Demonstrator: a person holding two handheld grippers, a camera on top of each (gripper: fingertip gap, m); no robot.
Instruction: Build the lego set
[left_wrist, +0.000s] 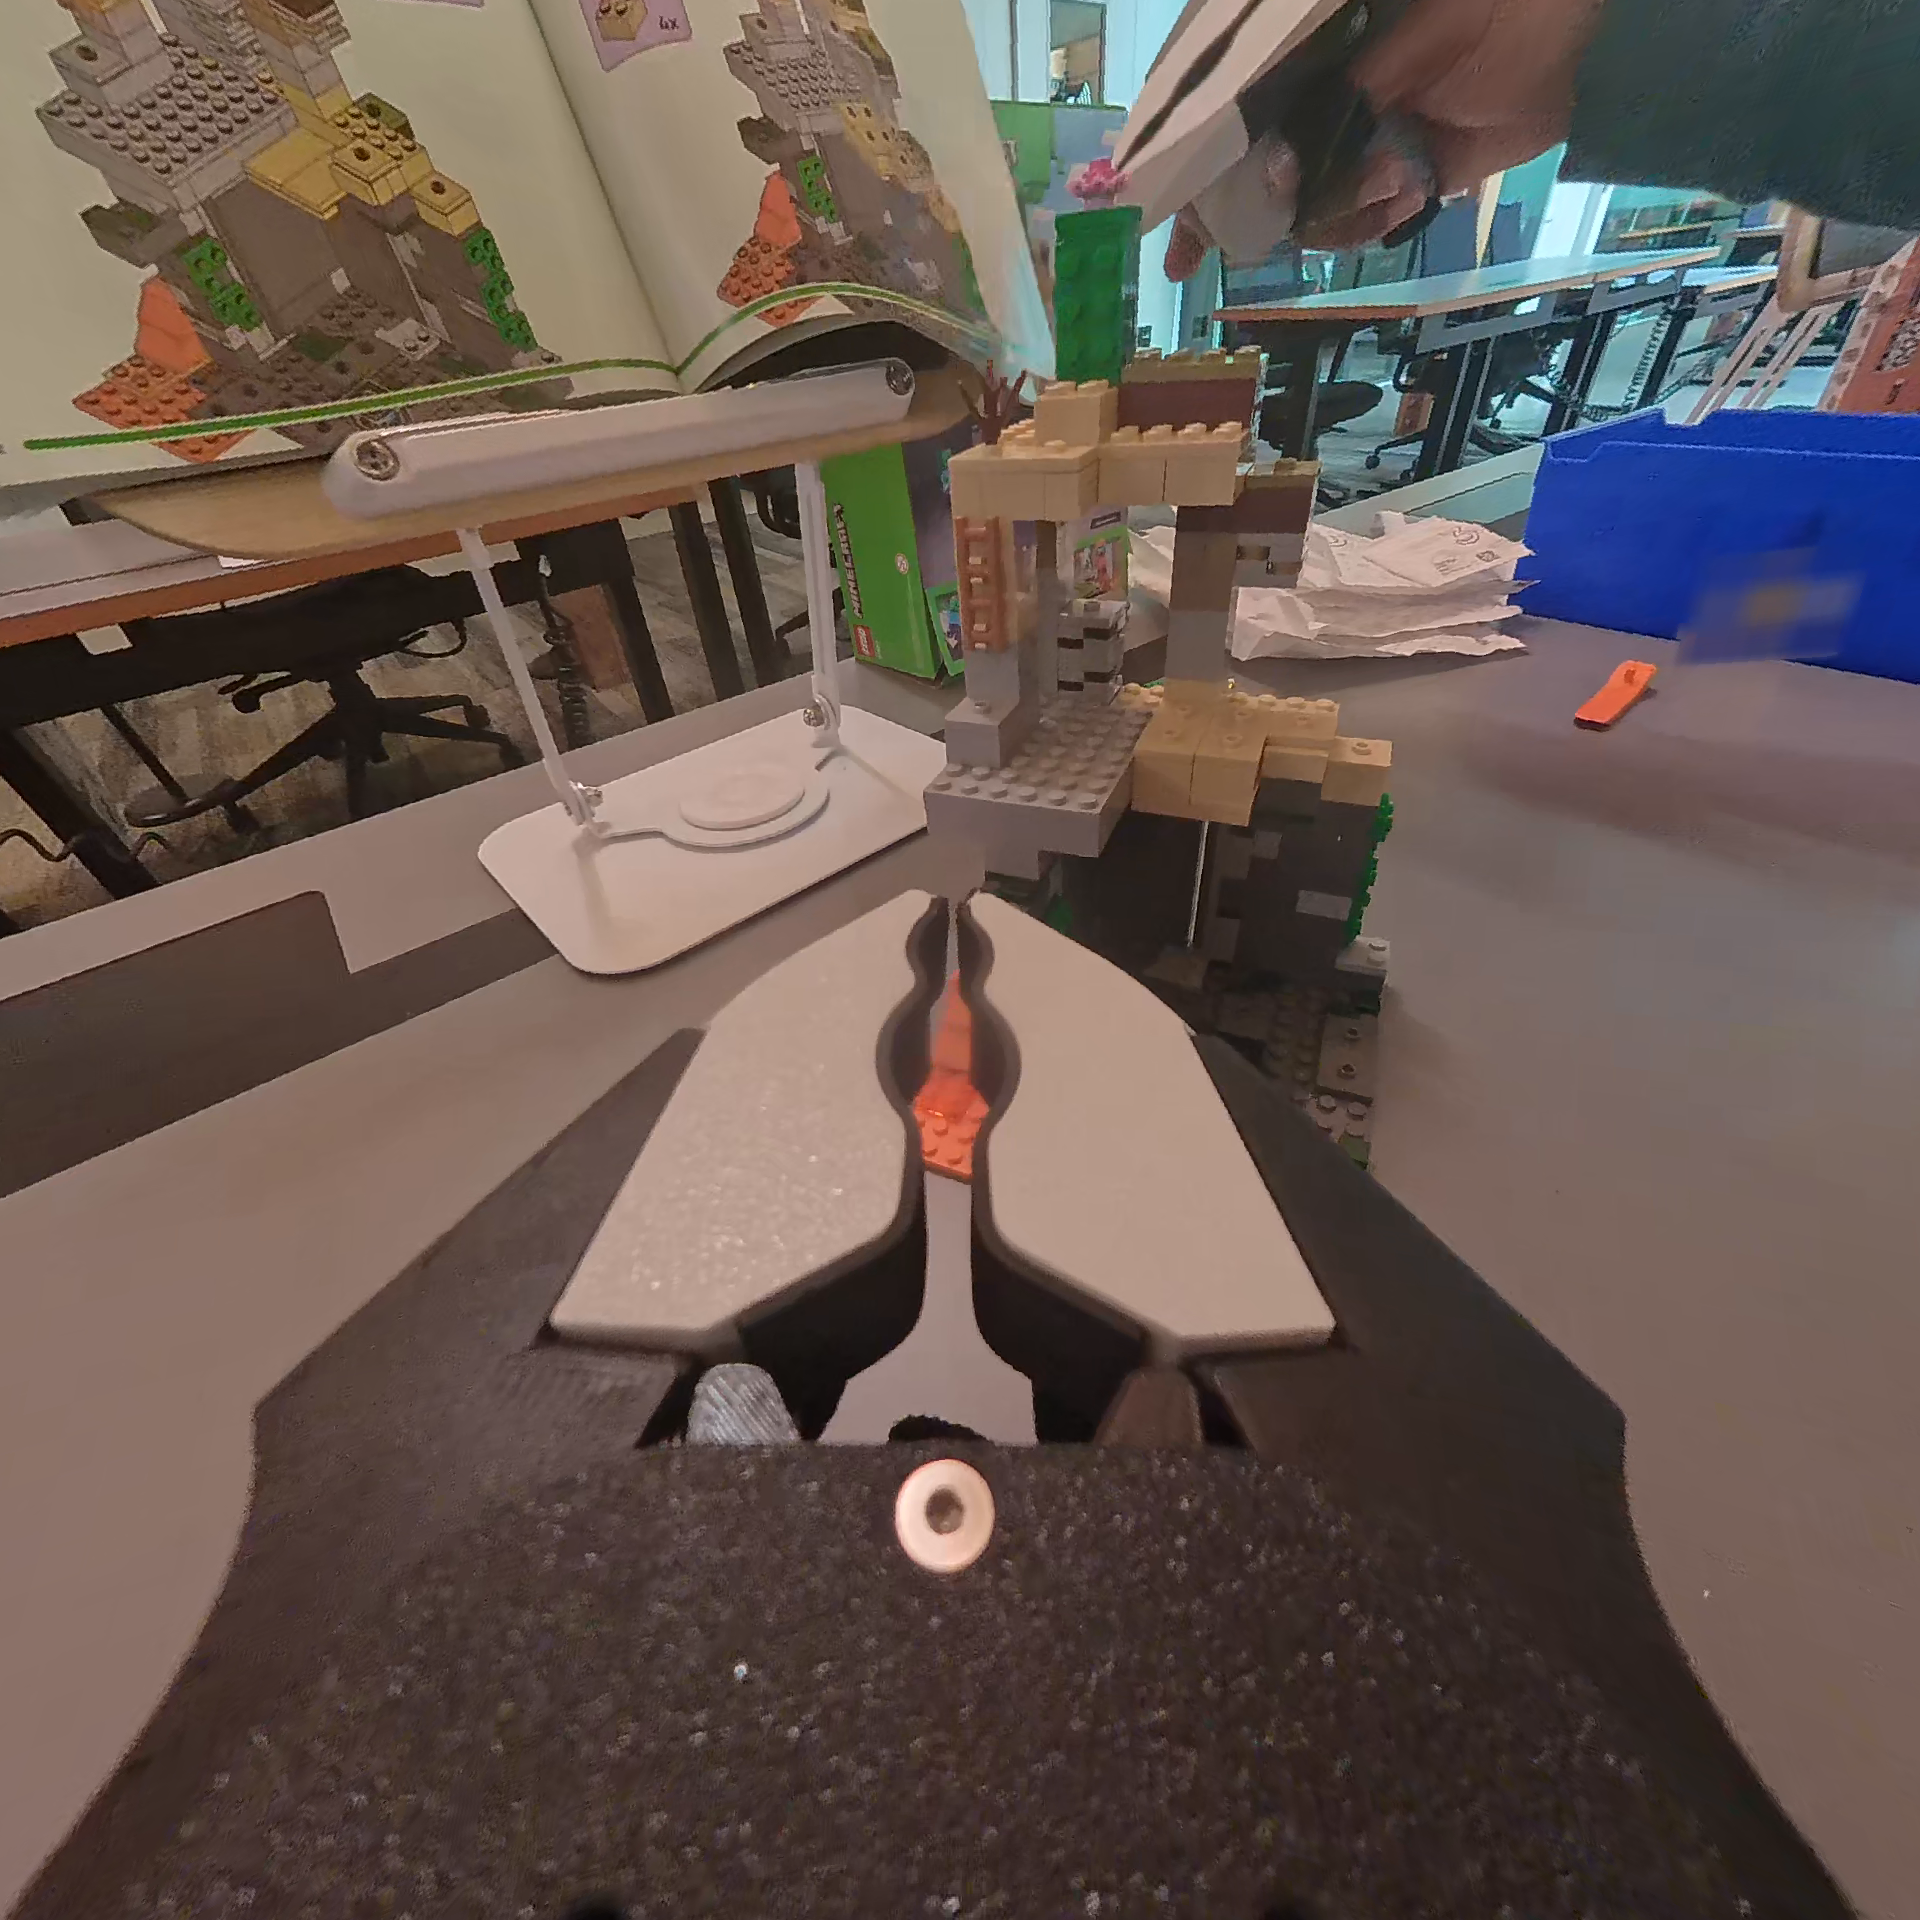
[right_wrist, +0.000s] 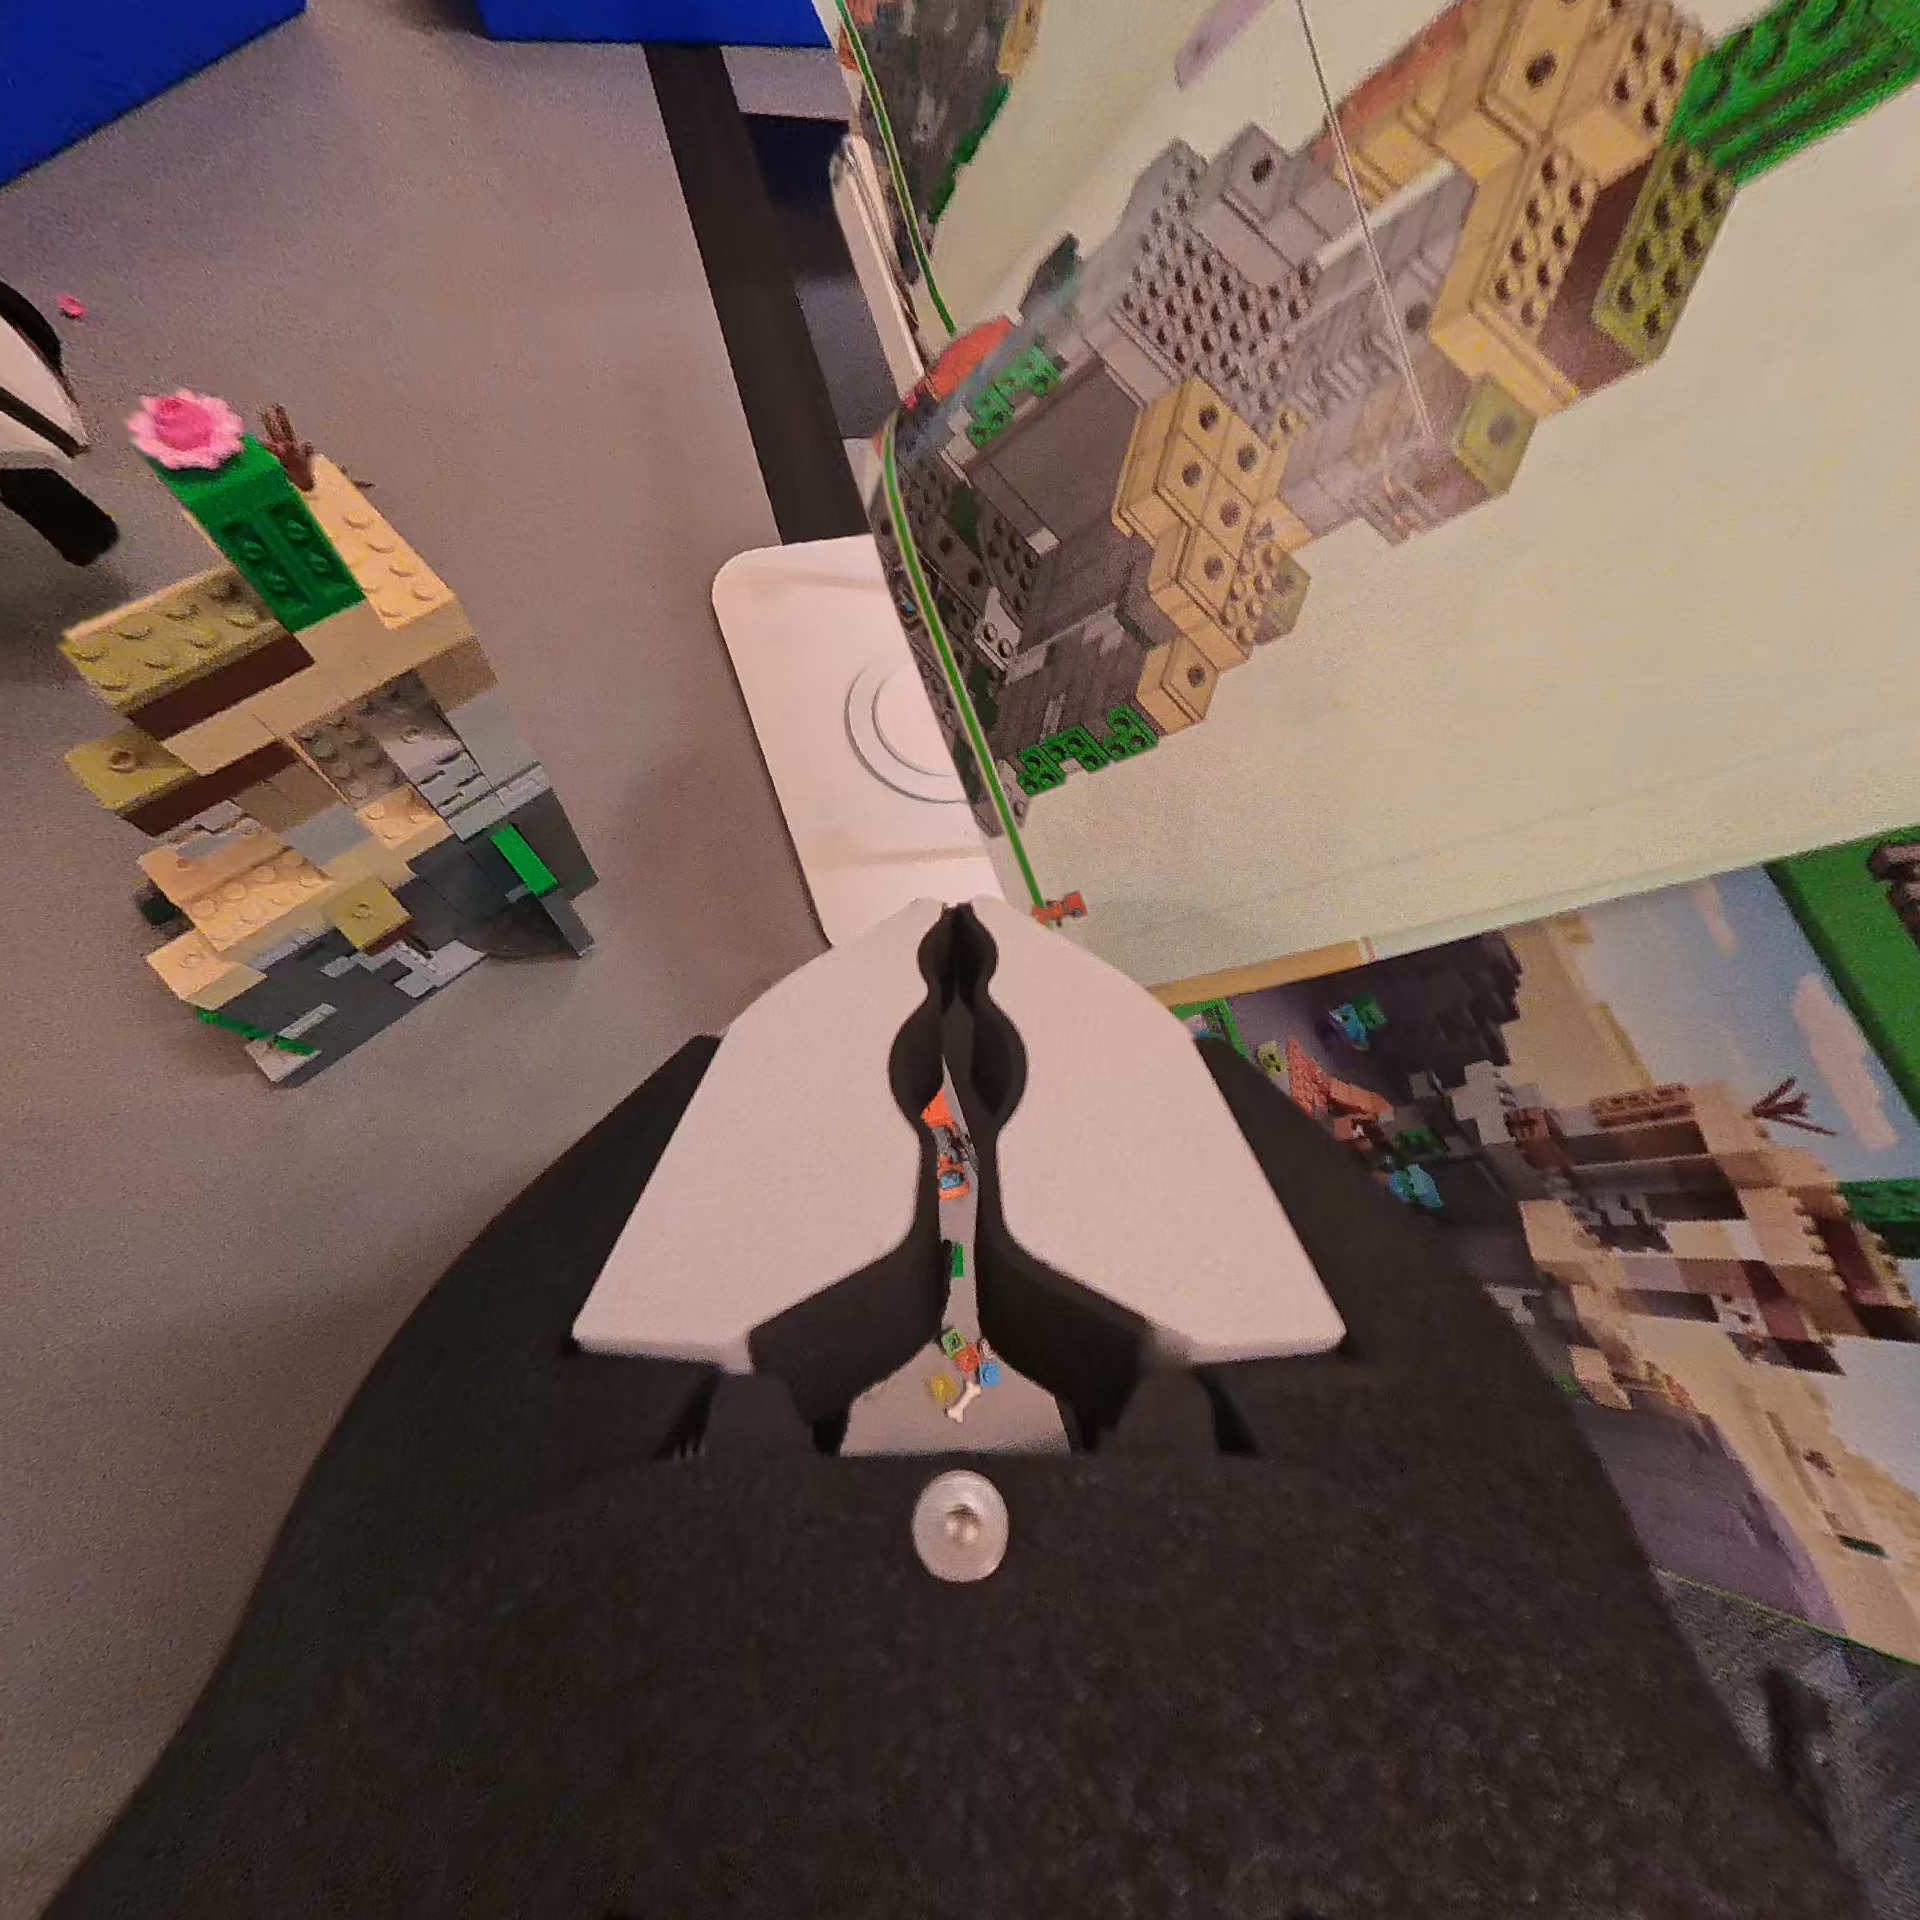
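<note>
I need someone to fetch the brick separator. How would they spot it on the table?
Start at the big blue bin on the grey table. Just in front of it lies the orange brick separator, alone on bare tabletop. It is a flat orange wedge, unlike the white crumpled paper bags beside it.

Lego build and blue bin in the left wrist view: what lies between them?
A pile of crumpled white paper bags lies between the Lego build and the blue bin; the left wrist view shows it.
</note>
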